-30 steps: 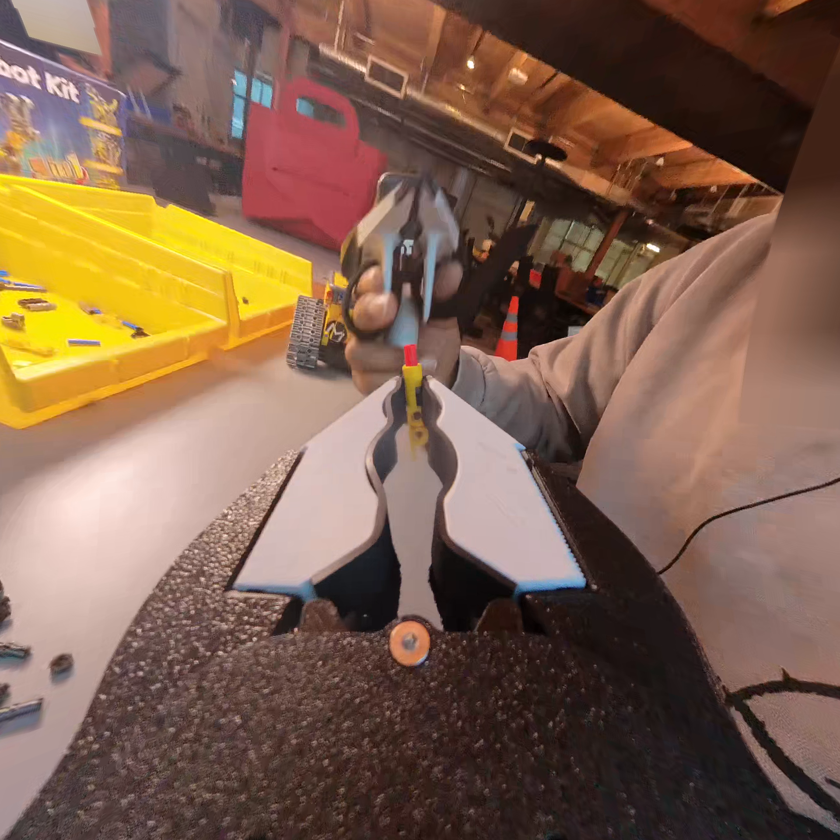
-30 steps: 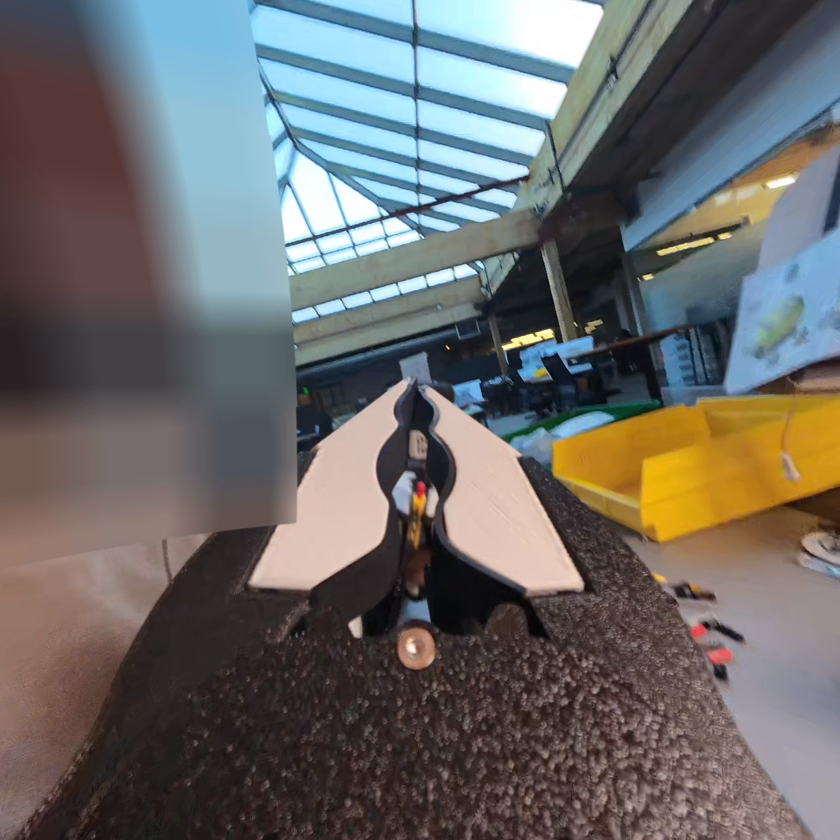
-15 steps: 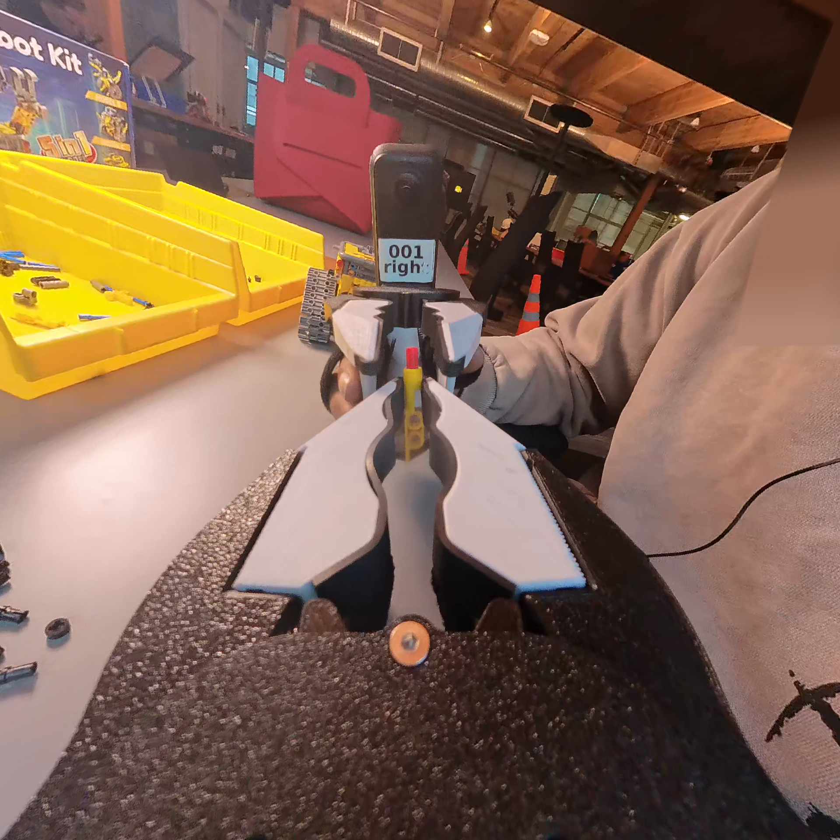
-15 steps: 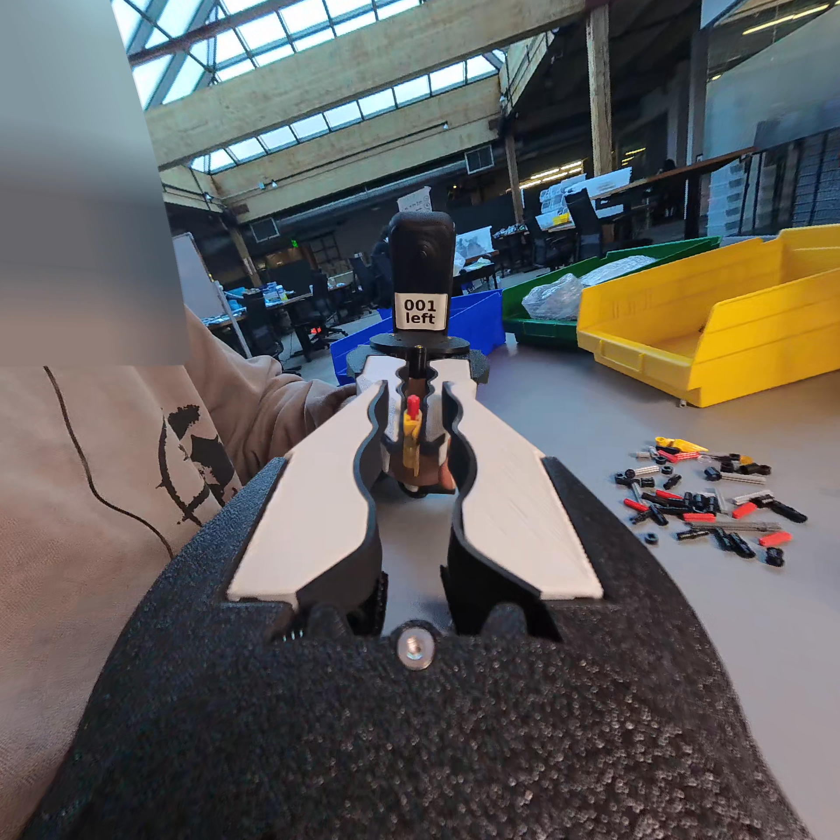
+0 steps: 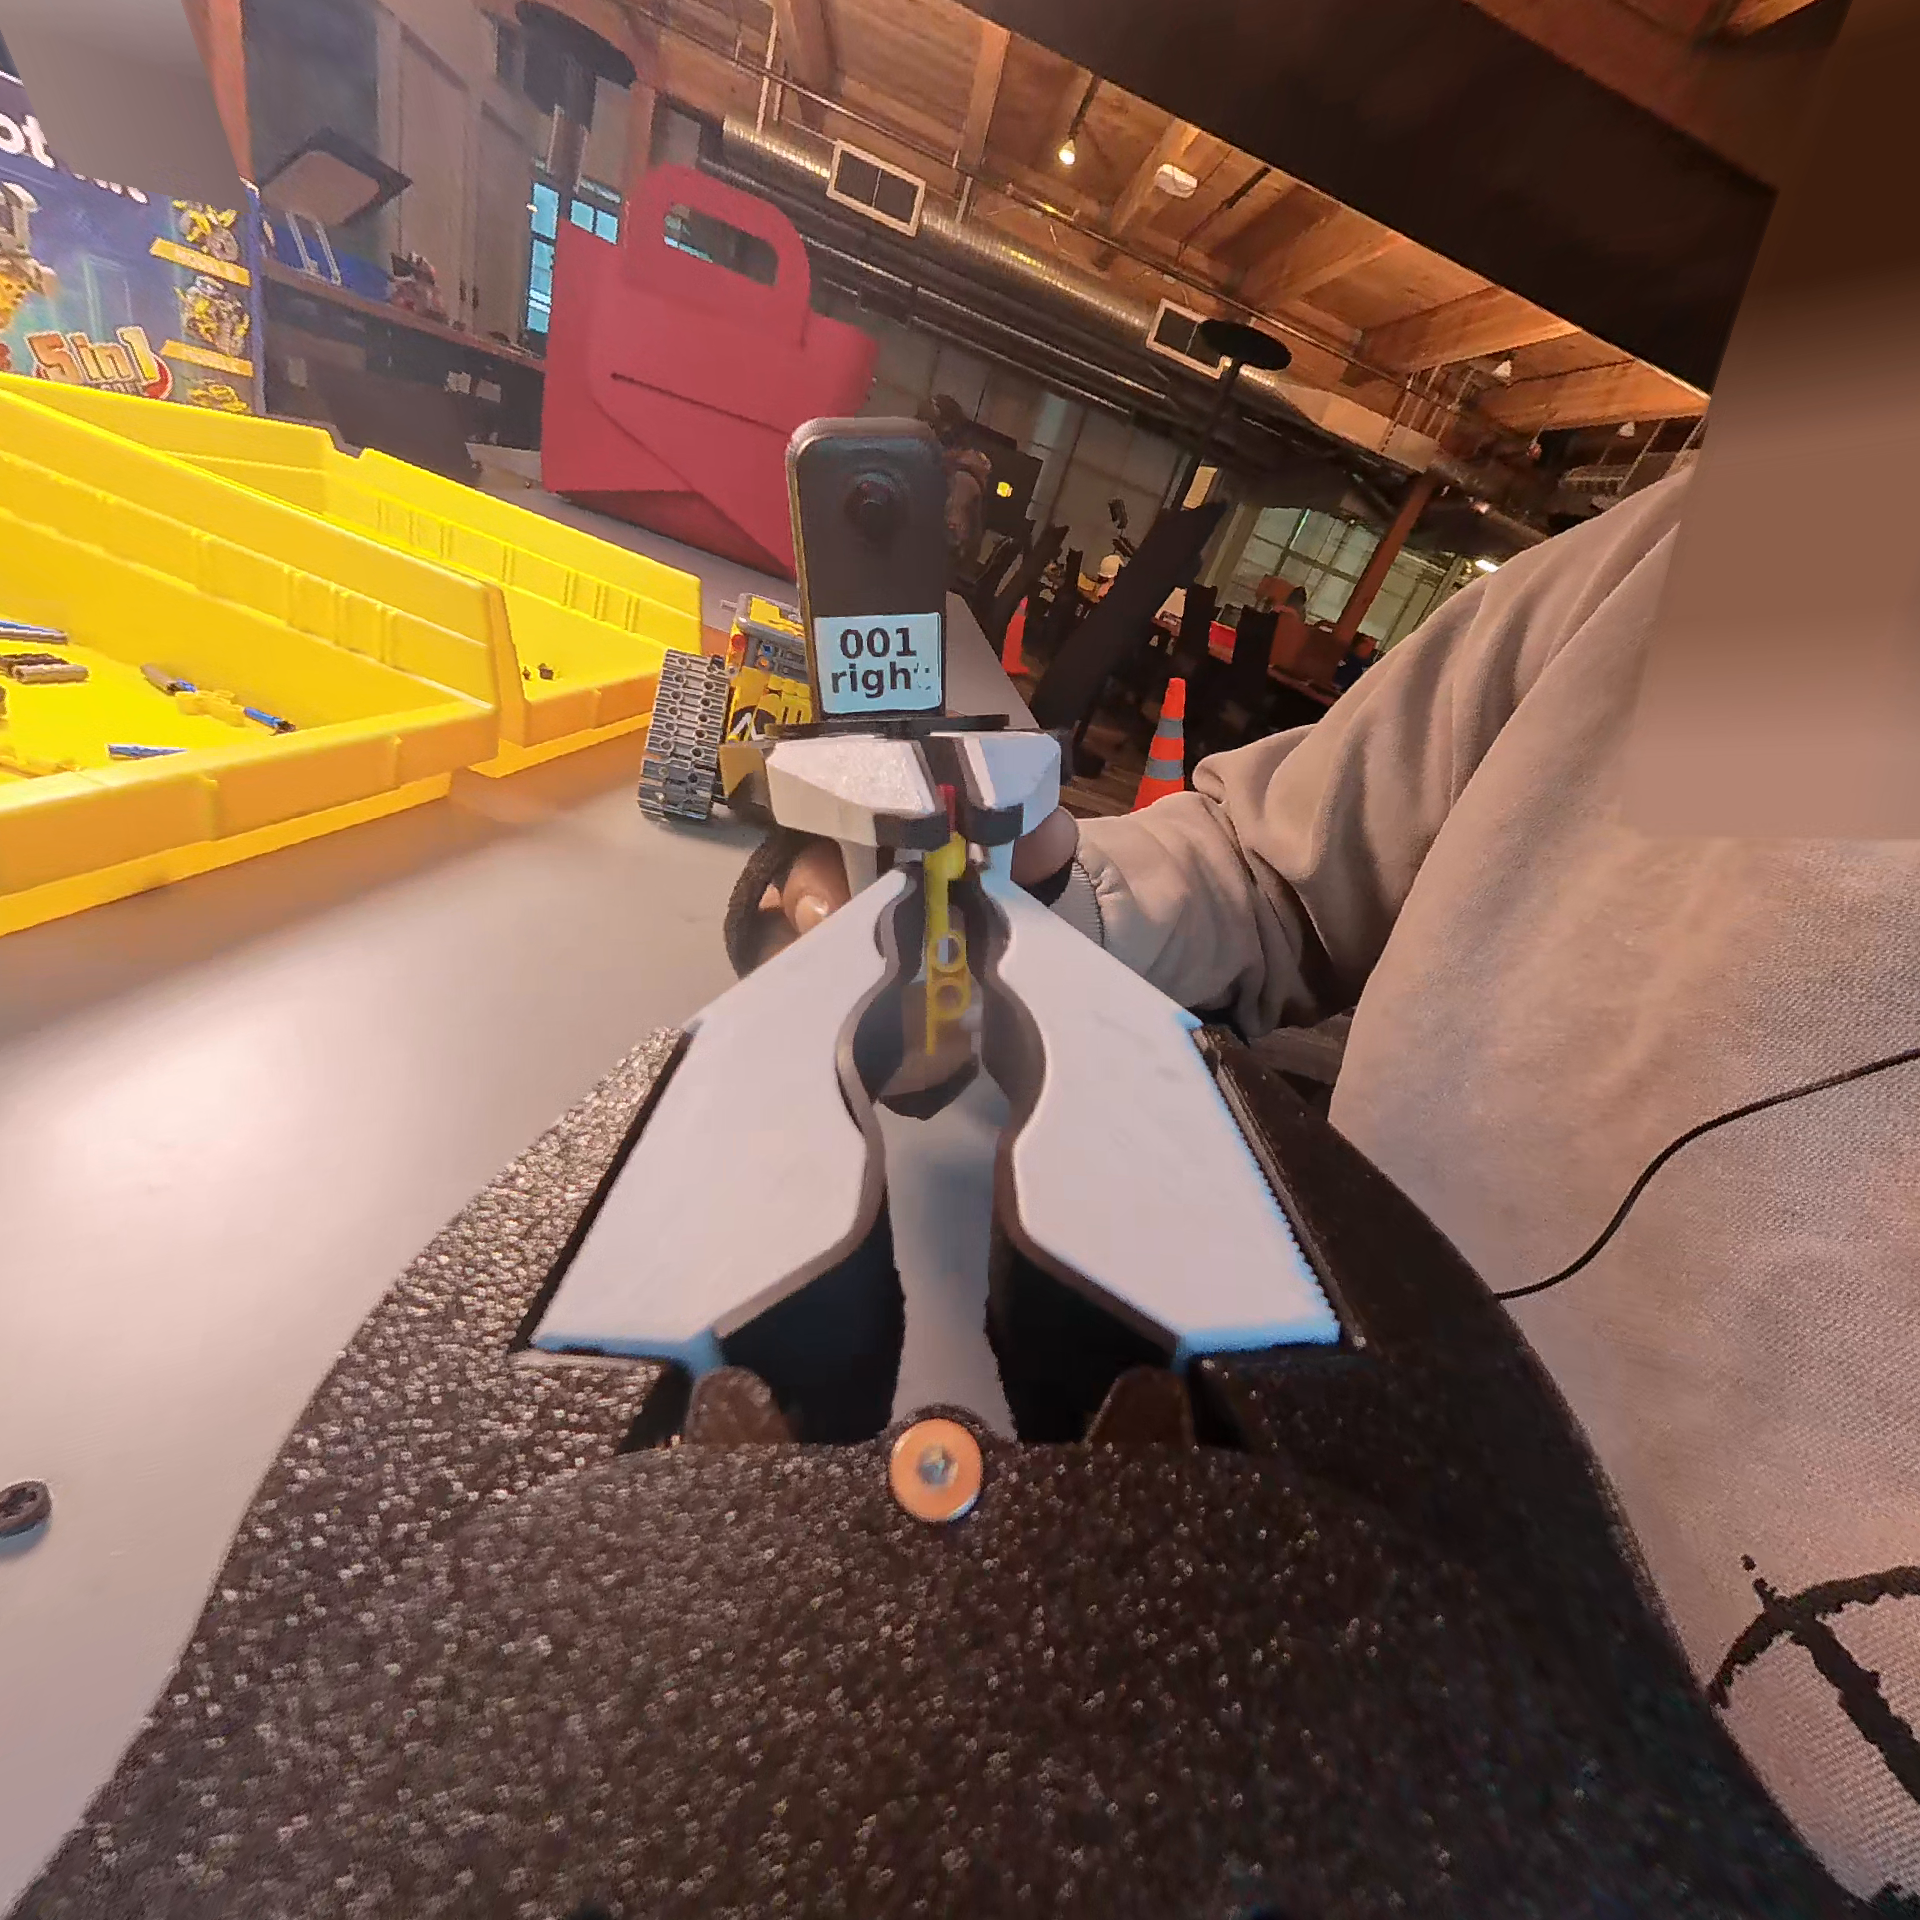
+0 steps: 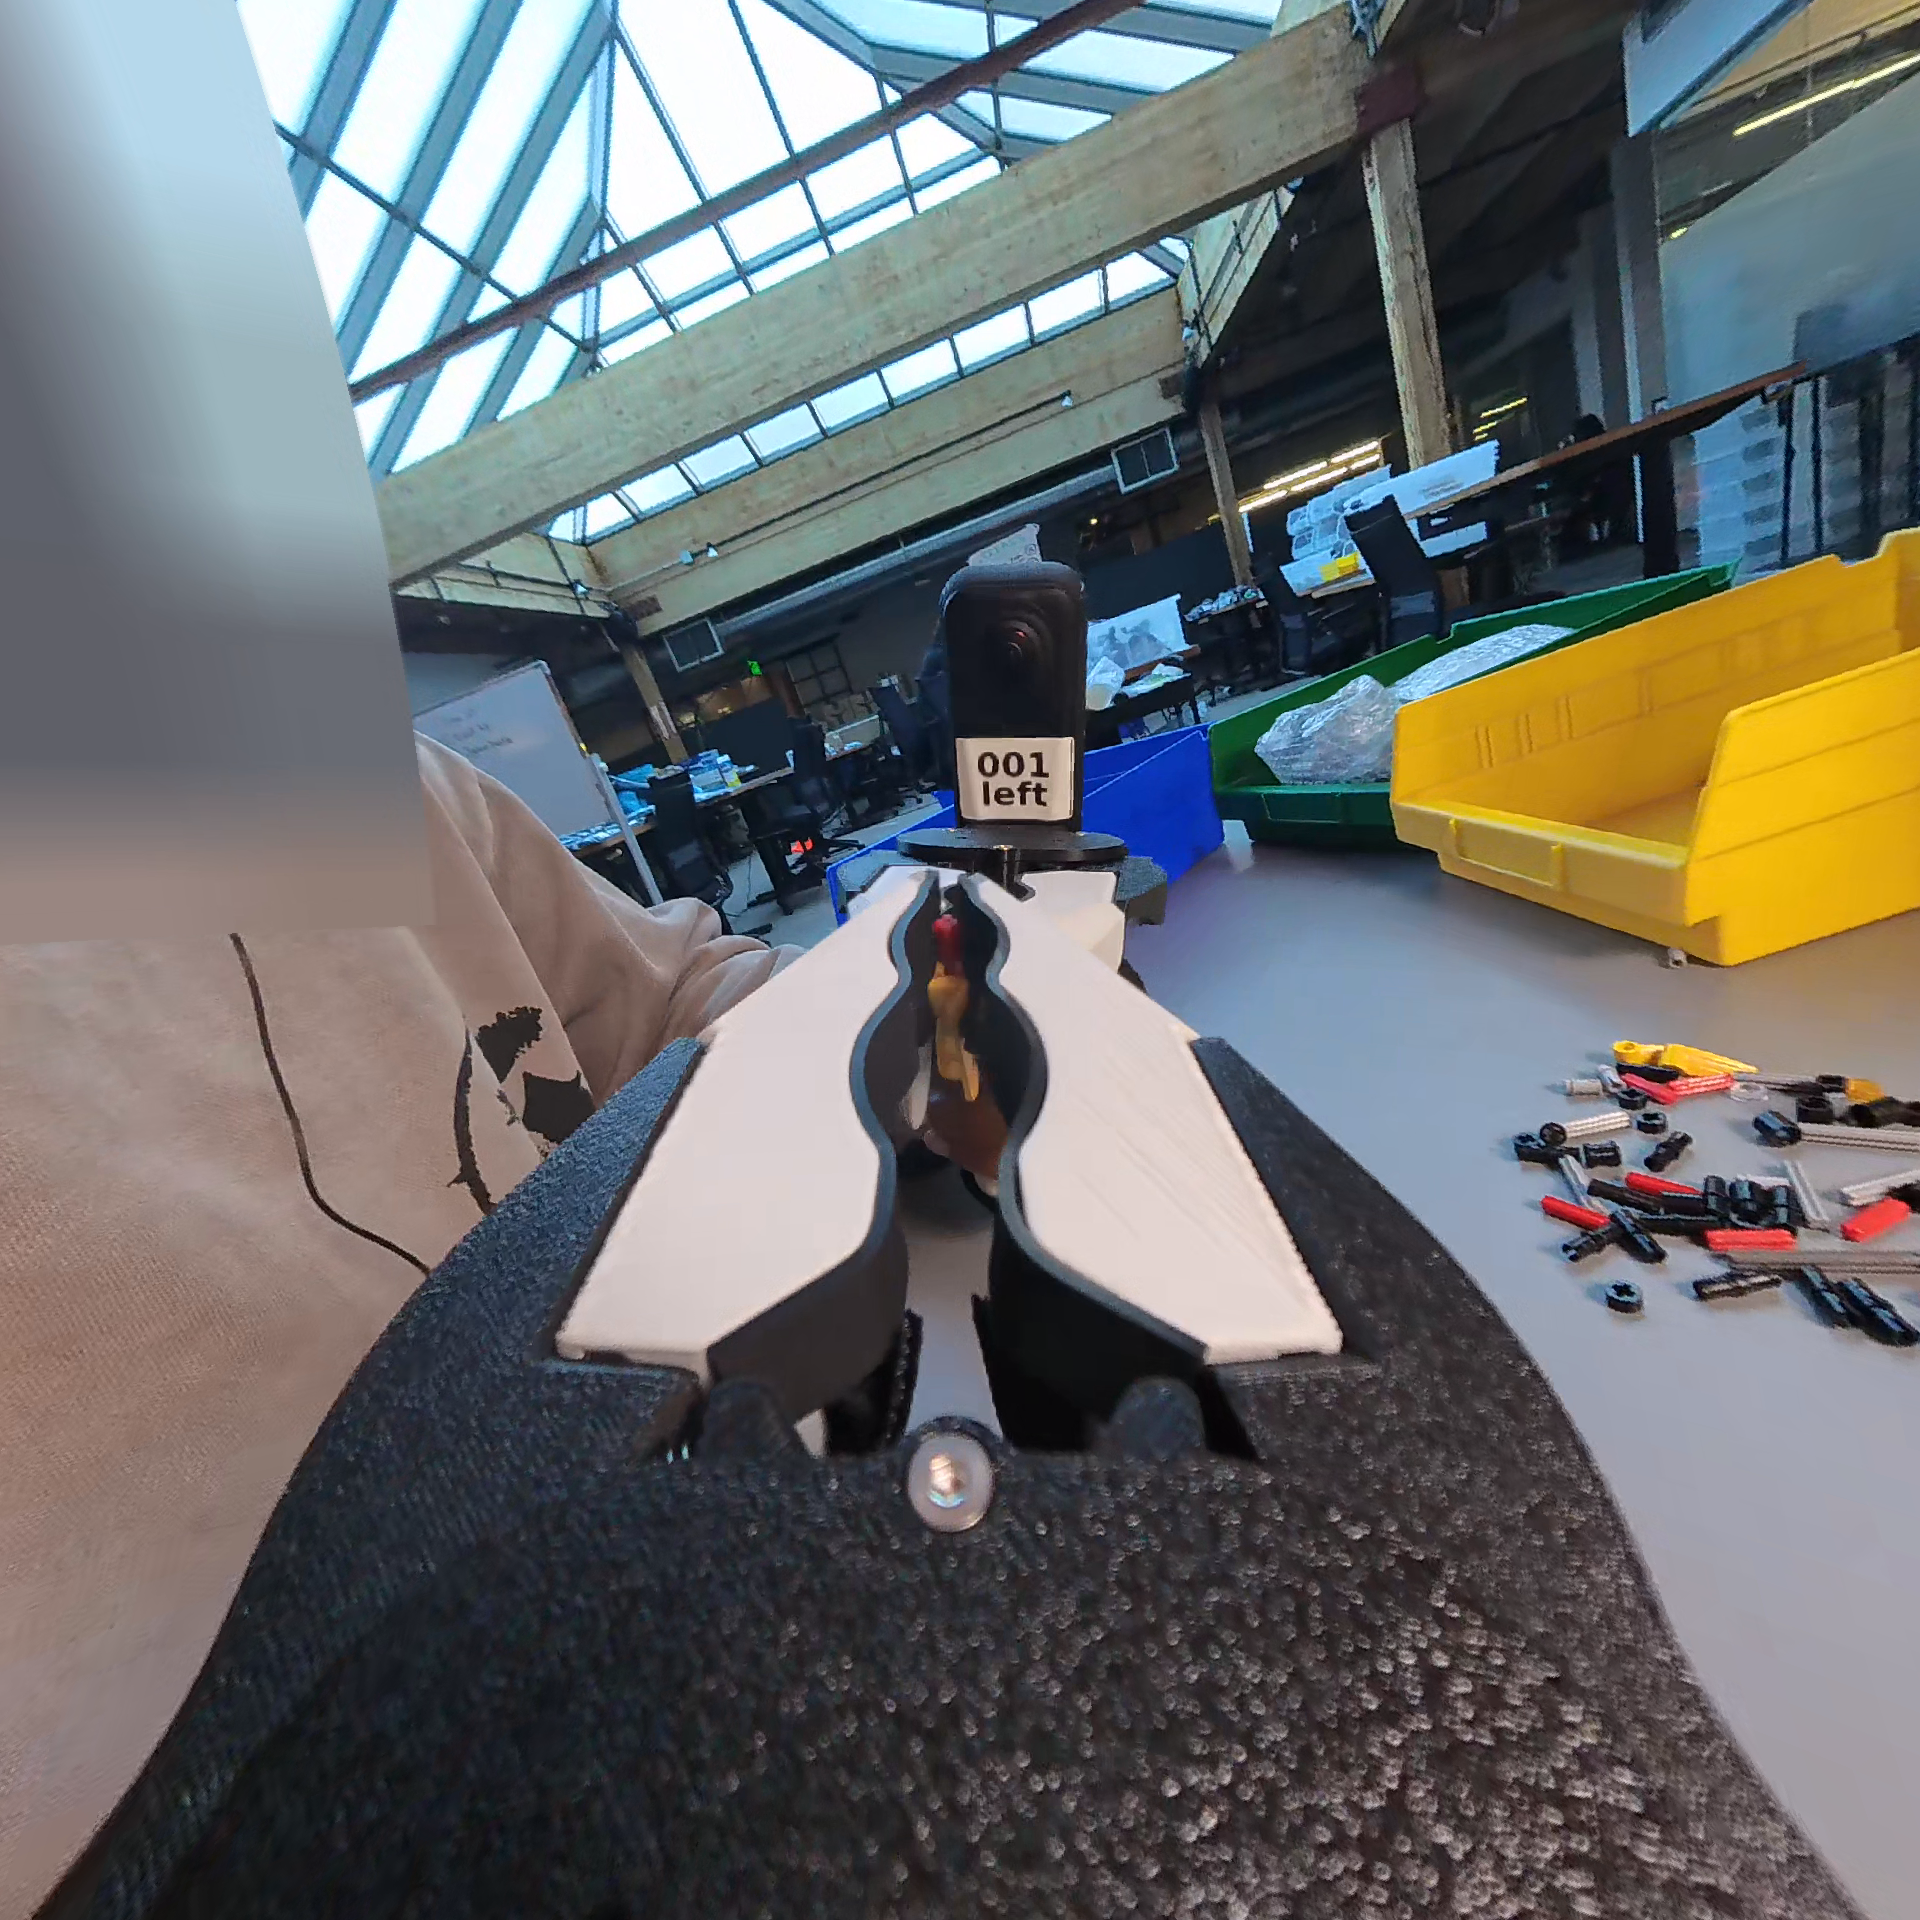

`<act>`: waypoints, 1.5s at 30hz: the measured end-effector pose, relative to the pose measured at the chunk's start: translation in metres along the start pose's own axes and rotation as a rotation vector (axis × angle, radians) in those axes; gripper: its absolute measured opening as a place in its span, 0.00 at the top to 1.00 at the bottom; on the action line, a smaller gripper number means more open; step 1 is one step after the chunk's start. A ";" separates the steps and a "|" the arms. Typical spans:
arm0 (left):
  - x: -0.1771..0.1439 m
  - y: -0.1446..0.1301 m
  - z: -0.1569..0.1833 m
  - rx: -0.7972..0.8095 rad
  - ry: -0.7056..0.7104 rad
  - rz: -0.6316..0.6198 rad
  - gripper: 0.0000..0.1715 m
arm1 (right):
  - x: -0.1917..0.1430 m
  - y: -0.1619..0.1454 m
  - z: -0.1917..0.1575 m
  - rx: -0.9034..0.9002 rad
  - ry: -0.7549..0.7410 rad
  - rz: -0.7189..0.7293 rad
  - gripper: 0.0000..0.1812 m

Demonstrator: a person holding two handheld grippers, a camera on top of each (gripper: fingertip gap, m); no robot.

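My left gripper [image 5: 943, 883] is clamped on a small yellow beam [image 5: 945, 956] with holes along it; the beam stands upright between my fingertips, a red pin [image 5: 947, 798] at its top end. My right gripper [image 6: 948, 902] faces the left one tip to tip, and its fingers are drawn together at the tips around that red pin [image 6: 943, 928]. Seen from the right wrist, the yellow beam [image 6: 951, 1023] hangs just below the pin, in the hollow between my right fingers. In the left wrist view the right gripper [image 5: 940, 810] sits directly ahead of my left fingertips, touching the top of the piece, with a hand [image 5: 805, 894] wrapped under it.

Grey table [image 5: 260, 1091] below both grippers. Ahead and left of my left fingers: yellow bins [image 5: 312, 665] holding a few small parts, and a small tracked model [image 5: 717, 727] just behind the right gripper. To the right of my right fingers, well apart: a scatter of loose black, red and grey pins [image 6: 1745, 1184] on the table, and past them a large yellow bin [image 6: 1662, 790]. A beige sleeve [image 5: 1351, 790] runs in from the right of the left fingers.
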State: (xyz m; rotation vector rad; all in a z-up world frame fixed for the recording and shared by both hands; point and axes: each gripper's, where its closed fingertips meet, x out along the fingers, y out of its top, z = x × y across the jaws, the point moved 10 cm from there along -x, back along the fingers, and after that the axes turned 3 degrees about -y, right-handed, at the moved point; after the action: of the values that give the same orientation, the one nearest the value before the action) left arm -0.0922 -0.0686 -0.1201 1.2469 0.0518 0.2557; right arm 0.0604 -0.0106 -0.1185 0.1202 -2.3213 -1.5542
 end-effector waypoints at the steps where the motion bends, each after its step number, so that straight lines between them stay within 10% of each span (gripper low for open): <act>1: 0.000 0.000 0.000 -0.001 0.001 0.005 0.96 | 0.000 0.000 0.000 0.013 0.004 0.002 1.00; 21: 0.005 0.007 -0.001 -0.136 -0.057 0.111 0.96 | 0.005 0.011 0.003 0.204 0.051 0.166 1.00; 24: -0.009 -0.016 -0.006 -0.192 0.010 0.082 0.96 | -0.062 0.073 0.022 0.195 -0.014 0.582 1.00; 32: -0.008 0.002 -0.020 -0.145 0.034 0.076 0.96 | -0.054 0.050 0.024 0.090 -0.076 0.312 1.00; 39: -0.015 -0.022 -0.036 0.008 0.349 -0.312 0.96 | -0.046 0.034 0.029 0.124 -0.120 0.194 1.00; 45: -0.013 -0.028 -0.041 -0.040 0.369 -0.358 0.90 | -0.031 0.009 0.038 0.244 -0.145 0.127 1.00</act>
State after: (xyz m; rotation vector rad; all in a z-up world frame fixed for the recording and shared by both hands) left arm -0.1076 -0.0416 -0.1613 1.1156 0.5795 0.1713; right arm 0.0781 0.0348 -0.1307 -0.0823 -2.5696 -1.2537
